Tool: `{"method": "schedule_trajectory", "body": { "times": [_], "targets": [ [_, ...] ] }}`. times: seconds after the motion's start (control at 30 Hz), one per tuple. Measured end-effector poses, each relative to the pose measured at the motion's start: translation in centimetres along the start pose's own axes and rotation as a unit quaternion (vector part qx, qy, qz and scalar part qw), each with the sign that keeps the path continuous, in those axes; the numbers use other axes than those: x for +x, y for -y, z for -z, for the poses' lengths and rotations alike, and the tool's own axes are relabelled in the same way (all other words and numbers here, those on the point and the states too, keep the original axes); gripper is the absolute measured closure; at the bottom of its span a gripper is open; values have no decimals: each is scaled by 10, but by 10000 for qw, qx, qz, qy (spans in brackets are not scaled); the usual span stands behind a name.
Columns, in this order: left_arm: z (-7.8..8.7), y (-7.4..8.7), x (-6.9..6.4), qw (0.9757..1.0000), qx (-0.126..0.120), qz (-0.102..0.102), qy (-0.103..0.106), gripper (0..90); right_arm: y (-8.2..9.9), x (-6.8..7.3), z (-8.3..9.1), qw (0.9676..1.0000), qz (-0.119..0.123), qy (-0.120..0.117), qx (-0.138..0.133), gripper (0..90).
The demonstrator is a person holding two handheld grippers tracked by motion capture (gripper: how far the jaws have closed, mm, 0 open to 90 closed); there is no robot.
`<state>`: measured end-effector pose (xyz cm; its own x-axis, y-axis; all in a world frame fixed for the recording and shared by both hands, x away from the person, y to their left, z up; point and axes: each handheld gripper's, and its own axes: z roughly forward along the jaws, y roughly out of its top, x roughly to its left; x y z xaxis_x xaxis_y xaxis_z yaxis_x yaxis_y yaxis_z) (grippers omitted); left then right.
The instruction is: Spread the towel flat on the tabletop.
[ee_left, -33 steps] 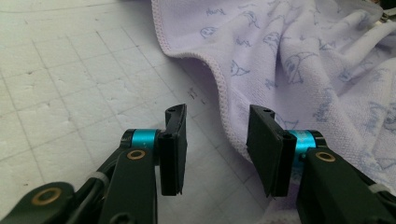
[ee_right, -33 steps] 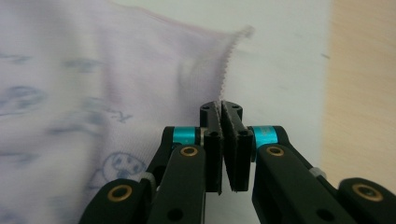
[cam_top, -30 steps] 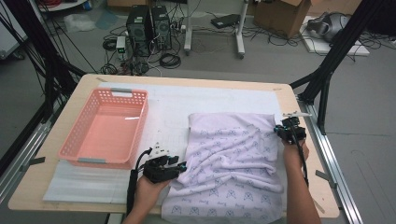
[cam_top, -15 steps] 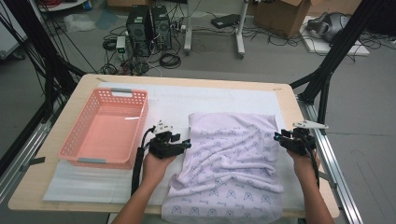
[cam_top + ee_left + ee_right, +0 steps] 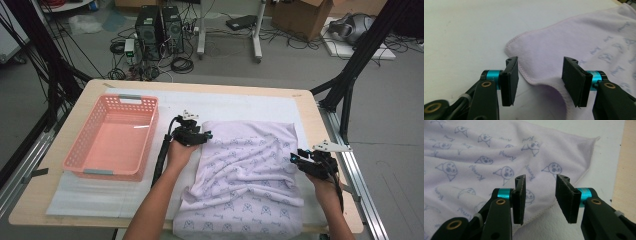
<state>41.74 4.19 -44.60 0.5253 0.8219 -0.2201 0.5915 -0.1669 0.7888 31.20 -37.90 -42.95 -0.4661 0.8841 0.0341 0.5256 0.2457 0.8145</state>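
A pale lilac towel (image 5: pixel 250 170) printed with small cat faces lies rumpled on the white mat. My left gripper (image 5: pixel 204 136) sits at its far left corner. In the left gripper view the left gripper (image 5: pixel 540 80) is open; its jaws have just been opening and the hem of the towel (image 5: pixel 564 42) curls between them untouched. My right gripper (image 5: pixel 294 160) hovers at the towel's right edge. In the right gripper view the right gripper (image 5: pixel 540 197) is open too, also just opened, with the towel (image 5: pixel 486 157) and its hem under the jaws.
An empty pink basket (image 5: pixel 112 140) stands on the left of the table. The white foam mat (image 5: pixel 240 102) covers most of the wooden top (image 5: pixel 310 115). Black frame posts (image 5: pixel 350 85) rise at the right edge. Computers and cables lie on the floor beyond.
My left hand has travelled away from me along the towel's left edge to its far corner. My right hand has drawn back from the far right corner toward me.
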Motion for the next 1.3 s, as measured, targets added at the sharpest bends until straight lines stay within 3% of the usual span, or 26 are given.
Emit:
{"method": "schedule_trajectory", "body": {
  "times": [0.03,0.07,0.17,0.27,0.3,0.33,0.4,0.47,0.5,0.6,0.63,0.7,0.8,0.83,0.97,1.07,1.17,1.23,1.3],
  "targets": [
    [-5,1,1,9998,190,-3,9,449,0,0,0,10000,-13,-8,7,599],
    [-6,1,-3,9998,147,-105,-81,428,0,0,0,10000,4,-18,5,599],
    [-10,1,-16,9971,257,-644,-300,443,0,1,0,10000,8,-31,-8,598],
    [-11,0,-19,9979,218,-574,-224,630,-1,1,-1,10000,8,-45,-2,597],
    [-12,0,-19,9985,211,-494,-116,738,-1,2,-1,10000,6,-41,7,597],
    [-13,0,-19,9988,205,-414,-137,797,0,3,-2,10000,5,-55,16,597],
    [-12,-4,-16,9988,269,-352,-222,828,0,3,-1,10000,19,-66,10,597],
    [-10,-7,-7,9975,245,-314,-579,835,0,4,-1,10000,5,-69,11,598],
    [-8,-8,0,9964,150,-201,-812,836,0,3,-1,10000,15,-65,-6,598],
    [3,-9,27,9895,-7,83,-1444,837,1,2,0,10000,-10,-43,-43,599],
    [7,-8,34,9876,-12,187,-1559,834,1,2,0,10000,-25,-31,-49,599],
    [11,-6,42,9889,-3,473,-1409,755,1,1,0,10000,-26,-22,-58,599],
    [17,-4,38,9927,-182,532,-1070,543,1,0,-3,9999,-100,-43,-73,598],
    [20,-3,35,9935,-276,568,-942,517,0,0,-4,9999,-109,-53,-64,597],
    [27,-1,21,9968,-318,402,-609,481,-6,3,-11,9999,-105,-101,-64,589],
    [33,7,12,9974,-247,341,-586,471,-13,7,-16,9997,-52,-213,-77,581],
    [37,10,5,9986,110,192,-471,443,-22,10,-26,9995,22,-326,10,585],
    [41,13,0,9988,-32,117,-473,444,-28,11,-36,9992,-26,-388,89,612],
    [46,17,-2,9985,-98,210,-490,472,-33,12,-47,9991,28,-365,217,623]
  ]
}}
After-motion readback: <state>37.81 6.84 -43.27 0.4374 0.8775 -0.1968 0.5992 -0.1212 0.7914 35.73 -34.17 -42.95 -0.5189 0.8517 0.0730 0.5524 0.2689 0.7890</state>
